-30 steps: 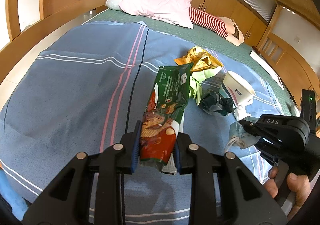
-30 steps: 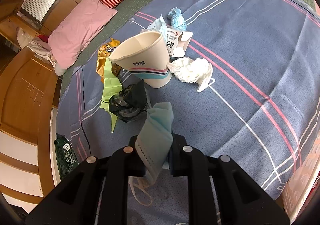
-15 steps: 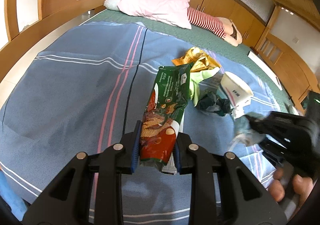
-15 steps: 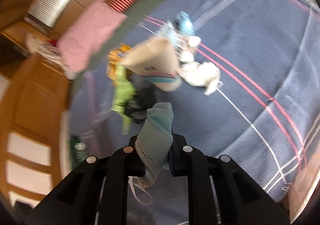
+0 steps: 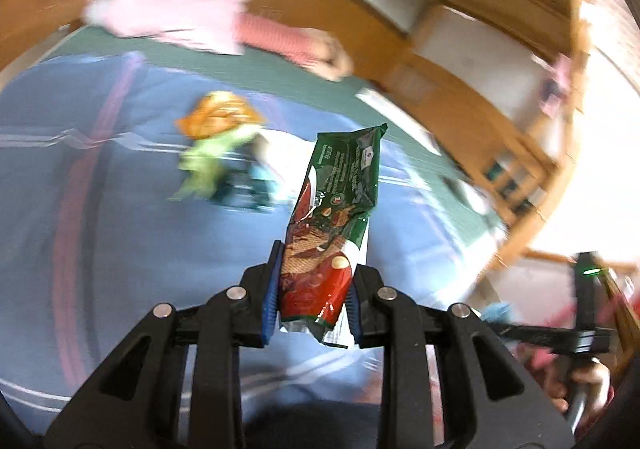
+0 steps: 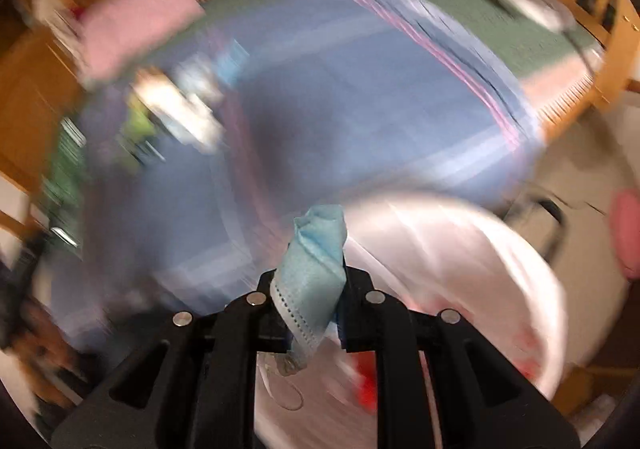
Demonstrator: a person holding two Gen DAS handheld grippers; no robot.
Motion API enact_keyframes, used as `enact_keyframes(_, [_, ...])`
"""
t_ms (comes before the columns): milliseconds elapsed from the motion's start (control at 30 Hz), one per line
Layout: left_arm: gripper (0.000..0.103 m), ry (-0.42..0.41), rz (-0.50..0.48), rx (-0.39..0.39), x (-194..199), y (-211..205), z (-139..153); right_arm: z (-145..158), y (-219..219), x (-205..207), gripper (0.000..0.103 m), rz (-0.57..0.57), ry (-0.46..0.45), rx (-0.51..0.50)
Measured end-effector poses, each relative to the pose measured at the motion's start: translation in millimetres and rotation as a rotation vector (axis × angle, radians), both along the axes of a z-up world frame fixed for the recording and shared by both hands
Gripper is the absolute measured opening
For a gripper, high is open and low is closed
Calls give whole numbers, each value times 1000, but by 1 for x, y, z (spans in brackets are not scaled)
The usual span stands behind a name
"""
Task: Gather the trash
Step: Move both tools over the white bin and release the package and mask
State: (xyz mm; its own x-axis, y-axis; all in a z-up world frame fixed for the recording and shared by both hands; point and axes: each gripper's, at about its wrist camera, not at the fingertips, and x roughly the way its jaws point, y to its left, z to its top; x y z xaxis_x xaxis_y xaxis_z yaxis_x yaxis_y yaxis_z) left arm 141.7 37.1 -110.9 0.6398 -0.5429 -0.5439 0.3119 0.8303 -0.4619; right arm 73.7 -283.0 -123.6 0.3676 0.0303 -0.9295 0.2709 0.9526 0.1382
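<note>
I have the blue face mask (image 6: 316,269) standing up between the right gripper (image 6: 310,313) jaws, which are opening around it; the white bin bag (image 6: 472,281) lies just beyond and below, right of the bed's blue blanket (image 6: 360,97) edge. My left gripper (image 5: 312,301) is clamped on the green snack wrapper (image 5: 336,217), long axis pointing away from the tongs, above the blanket, so the right hand is nearer the bag
</note>
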Motion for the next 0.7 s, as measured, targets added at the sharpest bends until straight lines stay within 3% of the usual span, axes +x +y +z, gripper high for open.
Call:
enact_keyframes(67, [28, -12, -80, 4, -8, -24, 4, -20, -17, -19, 35, -9, 124, -15])
enact_keyframes(133, [28, -7, -186, 12, -17, -54, 4, -19, -35, -32, 52, -73, 107, 0])
enact_keyframes(200, [28, 13, -306, 19, -31, -89, 0, 0, -68, -49, 68, -250, -12, 4])
enact_keyframes(300, [31, 63, -491, 43, -56, -140, -12, 31, -101, -71, 71, -435, -183, 23])
enact_keyframes(333, [41, 83, -564, 50, -66, -157, -19, 40, -108, -76, 72, -471, -222, 29])
enact_keyframes(367, [59, 110, -653, 67, -78, -177, -27, 50, -116, -84, 75, -512, -270, 28])
enact_keyframes(433, [84, 127, -725, 122, -91, -199, -36, 59, -122, -90, 77, -544, -304, 16])
enact_keyframes(500, [87, 116, -721, 184, -94, -206, -37, 59, -127, -88, 77, -547, -306, 12])
enact_keyframes(600, [93, 129, -654, 153, -70, -188, -24, 53, -133, -85, 77, -556, -293, 40])
enact_keyframes(700, [96, 138, -480, 122, -23, -143, -2, 45, -129, -71, 77, -527, -263, 71])
